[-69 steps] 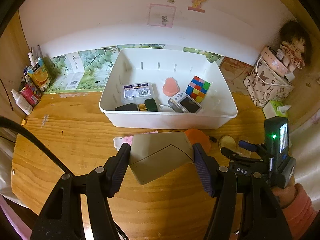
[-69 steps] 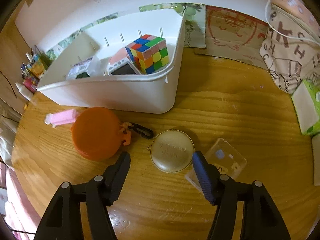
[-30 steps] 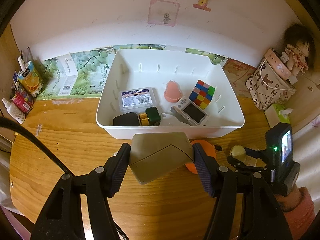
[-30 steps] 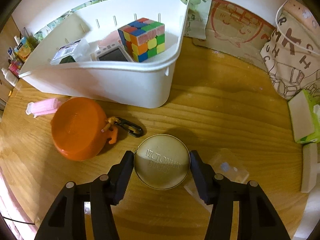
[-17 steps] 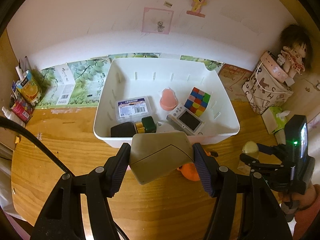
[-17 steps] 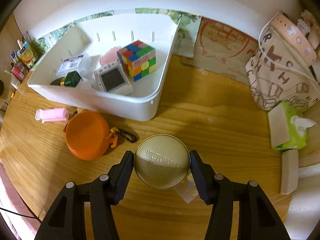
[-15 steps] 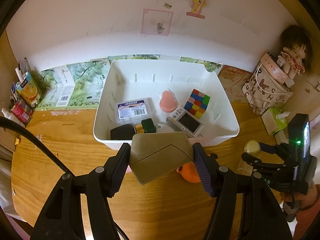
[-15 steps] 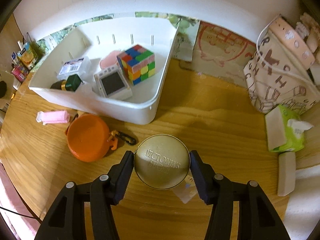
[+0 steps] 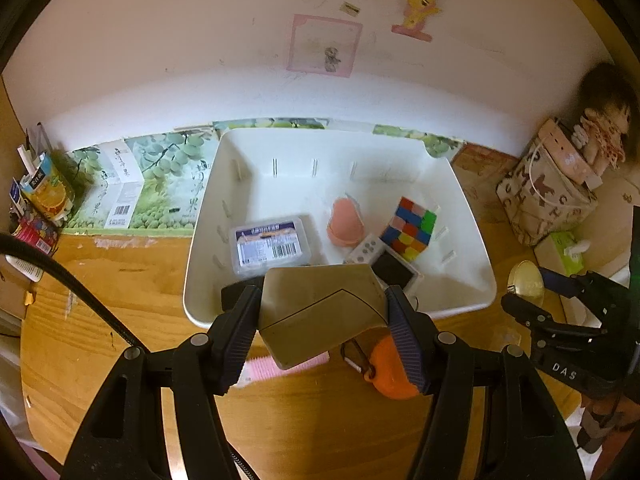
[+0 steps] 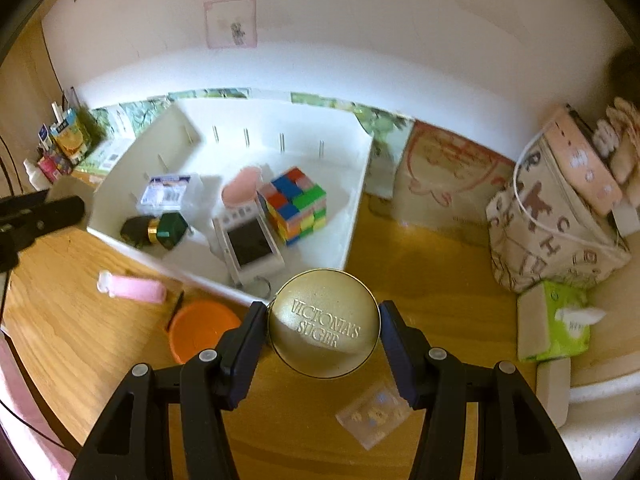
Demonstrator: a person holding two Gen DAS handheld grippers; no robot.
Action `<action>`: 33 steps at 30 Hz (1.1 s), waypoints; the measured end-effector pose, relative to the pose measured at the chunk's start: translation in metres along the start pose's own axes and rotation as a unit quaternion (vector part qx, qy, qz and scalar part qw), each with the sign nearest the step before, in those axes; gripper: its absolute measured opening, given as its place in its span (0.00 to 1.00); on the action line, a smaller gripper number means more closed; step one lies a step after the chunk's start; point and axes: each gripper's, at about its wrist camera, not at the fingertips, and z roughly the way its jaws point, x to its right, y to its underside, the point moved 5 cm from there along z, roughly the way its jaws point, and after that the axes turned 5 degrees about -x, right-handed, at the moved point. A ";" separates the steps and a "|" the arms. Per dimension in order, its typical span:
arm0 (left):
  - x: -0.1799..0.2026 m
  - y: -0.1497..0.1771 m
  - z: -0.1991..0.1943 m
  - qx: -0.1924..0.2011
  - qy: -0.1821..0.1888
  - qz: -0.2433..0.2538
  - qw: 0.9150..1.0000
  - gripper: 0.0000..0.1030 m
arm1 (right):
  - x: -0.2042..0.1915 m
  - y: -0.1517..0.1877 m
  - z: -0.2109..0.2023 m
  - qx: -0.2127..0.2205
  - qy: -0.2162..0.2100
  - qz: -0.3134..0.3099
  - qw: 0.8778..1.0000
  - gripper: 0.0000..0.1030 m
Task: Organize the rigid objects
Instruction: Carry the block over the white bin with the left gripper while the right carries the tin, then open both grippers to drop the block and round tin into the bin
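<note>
My left gripper [image 9: 322, 312] is shut on a beige box [image 9: 320, 312], held over the near wall of the white bin [image 9: 472, 240]. In the bin lie a colour cube [image 9: 410, 228], a pink sponge [image 9: 344, 224], a small white device [image 9: 384, 260] and a clear labelled case [image 9: 270, 244]. My right gripper [image 10: 322, 324] is shut on a round gold tin [image 10: 324, 322], lifted above the table near the bin's right corner [image 10: 352, 216]; the gold tin [image 9: 525, 278] also shows at the right of the left wrist view.
On the wooden table in front of the bin lie an orange round case [image 10: 198, 330], a pink item [image 10: 134, 288] and a clear plastic packet [image 10: 374, 414]. A patterned bag [image 10: 556, 208] and a green tissue pack [image 10: 556, 320] stand at the right. Cartons [image 9: 48, 192] crowd the left corner.
The right gripper rose from the table with the gold tin in it. The left gripper carried the beige box closer to the bin's near wall.
</note>
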 end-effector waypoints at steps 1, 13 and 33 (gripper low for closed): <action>-0.001 -0.002 0.002 0.005 0.003 0.000 1.000 0.65 | -0.002 -0.003 0.002 0.004 -0.002 0.000 1.000 0.55; -0.015 -0.025 0.025 0.058 0.048 -0.018 0.997 0.65 | -0.022 -0.026 0.036 0.023 -0.030 0.001 0.999 0.55; -0.006 -0.033 0.025 0.089 0.069 -0.033 0.993 0.81 | -0.015 -0.040 0.021 0.104 -0.039 0.021 0.994 0.68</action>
